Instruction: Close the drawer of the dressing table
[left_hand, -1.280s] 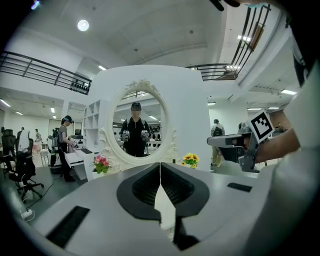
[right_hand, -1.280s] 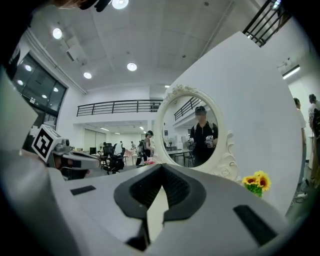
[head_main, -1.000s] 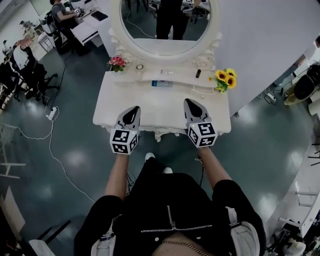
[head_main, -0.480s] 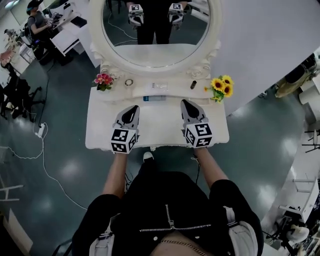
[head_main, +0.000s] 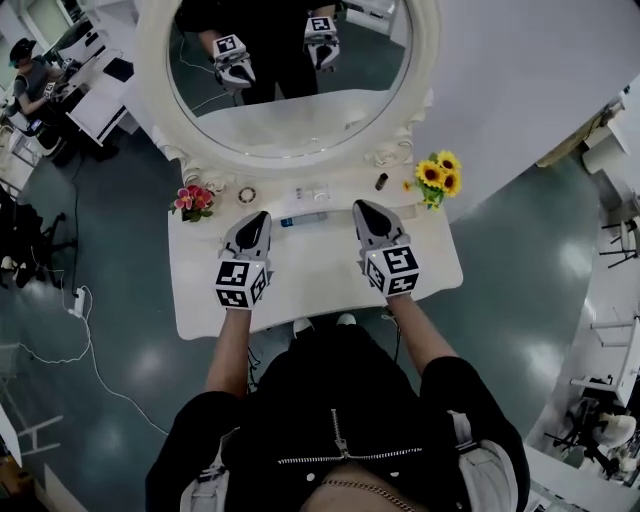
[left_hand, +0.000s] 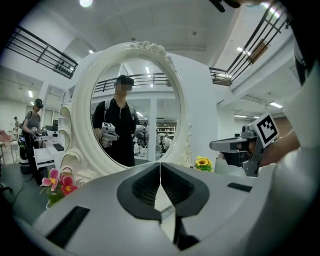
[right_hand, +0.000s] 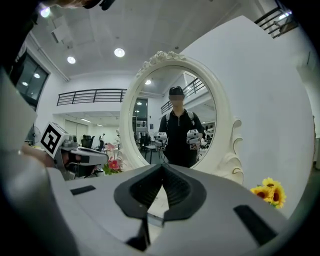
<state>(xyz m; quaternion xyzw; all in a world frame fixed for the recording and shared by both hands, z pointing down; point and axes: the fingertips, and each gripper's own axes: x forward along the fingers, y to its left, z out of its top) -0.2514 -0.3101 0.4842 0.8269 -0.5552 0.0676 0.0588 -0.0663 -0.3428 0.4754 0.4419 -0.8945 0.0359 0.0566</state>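
Note:
The white dressing table (head_main: 310, 285) stands right in front of me, with its oval mirror (head_main: 290, 70) behind. Its drawer does not show: the table top and my body hide the front. My left gripper (head_main: 257, 216) hovers over the left half of the top, shut with nothing in it. Over the right half my right gripper (head_main: 359, 206) is likewise shut and empty. In the left gripper view the left gripper (left_hand: 160, 165) has its jaws pressed together, pointing at the mirror. The right gripper (right_hand: 162, 167) looks the same in its own view.
Pink flowers (head_main: 193, 199) sit at the table's back left and sunflowers (head_main: 435, 175) at the back right. A tube (head_main: 303, 217), a small dark bottle (head_main: 381, 181) and a ring-shaped thing (head_main: 247, 194) lie near the mirror. A white wall (head_main: 520, 80) rises to the right.
I have stepped up to the table, which now lies closer under me. Both grippers moved forward over the top toward the mirror and stayed shut.

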